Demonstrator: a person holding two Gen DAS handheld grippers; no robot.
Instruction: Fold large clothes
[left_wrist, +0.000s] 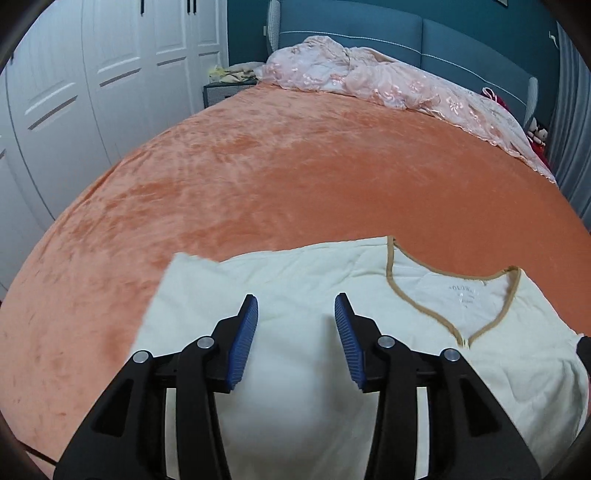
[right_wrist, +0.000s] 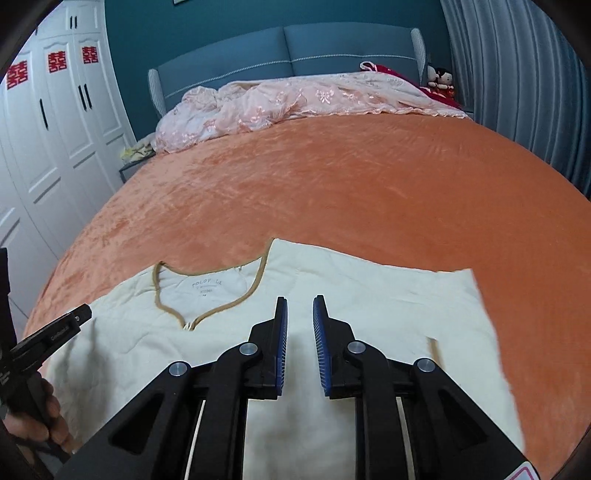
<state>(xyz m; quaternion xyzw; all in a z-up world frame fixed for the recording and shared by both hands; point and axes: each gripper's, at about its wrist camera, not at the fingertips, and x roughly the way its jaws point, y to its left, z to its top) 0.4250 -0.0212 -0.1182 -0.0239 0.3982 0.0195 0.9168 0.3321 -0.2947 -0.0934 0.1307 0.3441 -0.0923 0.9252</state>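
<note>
A cream top (left_wrist: 295, 266) with a tan-trimmed V-neck (left_wrist: 417, 306) lies flat on the orange bedspread (left_wrist: 258, 173), near the bed's front edge. My left gripper (left_wrist: 295, 300) hovers over the garment's left shoulder part. Its blue pads (left_wrist: 243, 343) stand apart with only cloth seen below them. In the right wrist view the same top (right_wrist: 369, 295) spreads under my right gripper (right_wrist: 300, 298), whose pads are a narrow gap apart with nothing pinched. The left gripper's tip (right_wrist: 74, 317) and the hand (right_wrist: 51, 417) holding it show at the left edge there.
A crumpled pink lace quilt (right_wrist: 288, 99) lies along the blue headboard (right_wrist: 295, 48). White wardrobe doors (left_wrist: 92, 74) stand left of the bed, and a grey curtain (right_wrist: 517, 92) hangs to the right. A nightstand (left_wrist: 221, 90) and dolls (right_wrist: 441, 79) sit by the headboard corners.
</note>
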